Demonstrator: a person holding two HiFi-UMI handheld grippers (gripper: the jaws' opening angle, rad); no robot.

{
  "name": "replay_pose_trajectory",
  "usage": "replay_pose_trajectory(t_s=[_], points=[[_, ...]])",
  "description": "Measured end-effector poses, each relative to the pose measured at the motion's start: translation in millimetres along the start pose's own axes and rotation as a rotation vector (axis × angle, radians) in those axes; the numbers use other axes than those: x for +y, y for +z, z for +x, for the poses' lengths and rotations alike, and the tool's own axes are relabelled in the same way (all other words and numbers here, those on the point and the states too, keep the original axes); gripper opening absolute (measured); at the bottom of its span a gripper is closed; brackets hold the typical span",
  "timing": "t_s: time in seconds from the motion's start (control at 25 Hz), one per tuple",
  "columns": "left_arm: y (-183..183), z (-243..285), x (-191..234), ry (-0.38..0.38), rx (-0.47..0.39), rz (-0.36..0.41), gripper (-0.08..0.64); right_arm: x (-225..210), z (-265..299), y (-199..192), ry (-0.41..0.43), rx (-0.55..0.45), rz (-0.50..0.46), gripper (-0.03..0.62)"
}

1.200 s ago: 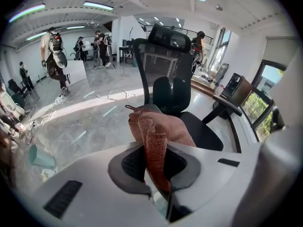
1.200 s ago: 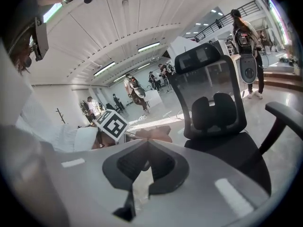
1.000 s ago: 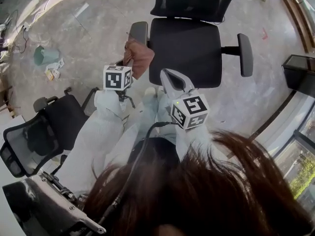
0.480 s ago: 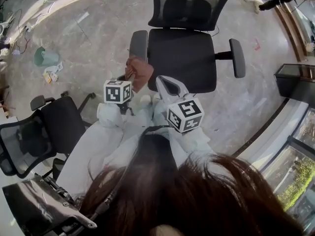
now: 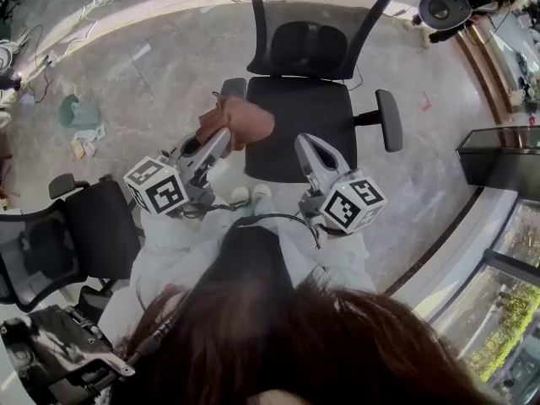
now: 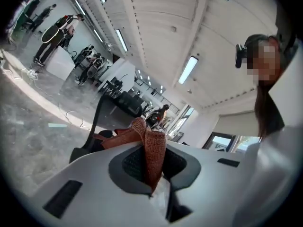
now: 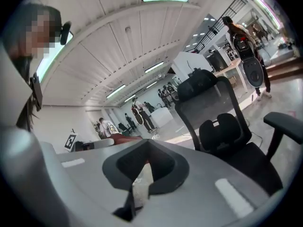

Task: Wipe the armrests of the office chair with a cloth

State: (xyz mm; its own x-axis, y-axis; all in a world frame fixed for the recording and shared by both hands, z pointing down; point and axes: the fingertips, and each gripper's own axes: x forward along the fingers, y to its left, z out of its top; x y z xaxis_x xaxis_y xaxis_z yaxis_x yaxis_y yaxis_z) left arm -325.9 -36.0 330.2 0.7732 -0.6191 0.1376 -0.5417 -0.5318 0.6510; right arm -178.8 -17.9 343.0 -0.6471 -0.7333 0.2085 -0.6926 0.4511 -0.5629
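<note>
The black office chair (image 5: 299, 125) stands in front of me, its right armrest (image 5: 389, 121) bare and its left armrest (image 5: 234, 86) partly hidden by the cloth. My left gripper (image 5: 222, 133) is shut on a rust-brown cloth (image 5: 237, 123), which hangs in the air just above and in front of that left armrest. The left gripper view shows the cloth (image 6: 149, 150) pinched between the closed jaws. My right gripper (image 5: 305, 144) is shut with nothing in it, raised before the seat's front edge. The right gripper view shows the chair (image 7: 222, 126) ahead at the right.
A second black chair (image 5: 84, 230) stands close at the left. A green object (image 5: 76, 95) and scraps lie on the floor further left. A dark cabinet (image 5: 502, 154) and glass wall are at the right, and equipment (image 5: 447, 2) at top right. People stand far off.
Both grippers rose. The left one swung up from pointing down to nearly level, lifting the cloth off beside the left armrest. The chair now sits further up in the head view.
</note>
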Motion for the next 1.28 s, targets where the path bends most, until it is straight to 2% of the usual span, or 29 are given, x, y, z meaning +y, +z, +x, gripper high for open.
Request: replay_pose_trajectory(t_s=[0.12, 0.24, 0.48, 0.56, 0.64, 0.8, 0.92, 1.04, 1.16, 1.2, 1.28], points=[[37, -7, -34, -0.063, -0.060, 0.007, 0.041, 19, -7, 27, 0.116, -0.070, 0.071, -0.002], [60, -11, -59, -0.088, -0.086, 0.040, 0.041, 44, -6, 34, 0.240, -0.068, 0.086, 0.001], [85, -15, -92, -0.167, -0.145, 0.068, 0.041, 83, 7, 25, 0.427, -0.032, 0.123, 0.181], [86, -17, -100, -0.189, -0.153, 0.067, 0.042, 93, 7, 29, 0.486, -0.062, 0.164, 0.222], [84, -19, -107, -0.208, -0.153, 0.064, 0.041, 99, 5, 33, 0.537, -0.100, 0.222, 0.232], [77, -22, -115, -0.254, -0.141, 0.037, 0.042, 100, 10, 34, 0.567, -0.130, 0.290, 0.233], [72, -21, -117, -0.269, -0.115, 0.029, 0.041, 114, 8, 43, 0.670, -0.170, 0.334, 0.233], [63, -21, -114, -0.241, -0.067, 0.074, 0.041, 128, 6, 51, 0.729, -0.191, 0.321, 0.232], [56, -20, -108, -0.199, -0.034, 0.116, 0.041, 128, 8, 53, 0.710, -0.186, 0.293, 0.217], [55, -20, -106, -0.189, -0.028, 0.121, 0.041, 127, 8, 52, 0.692, -0.181, 0.271, 0.183], [54, -21, -102, -0.172, -0.028, 0.123, 0.042, 125, 8, 49, 0.647, -0.169, 0.215, 0.063]])
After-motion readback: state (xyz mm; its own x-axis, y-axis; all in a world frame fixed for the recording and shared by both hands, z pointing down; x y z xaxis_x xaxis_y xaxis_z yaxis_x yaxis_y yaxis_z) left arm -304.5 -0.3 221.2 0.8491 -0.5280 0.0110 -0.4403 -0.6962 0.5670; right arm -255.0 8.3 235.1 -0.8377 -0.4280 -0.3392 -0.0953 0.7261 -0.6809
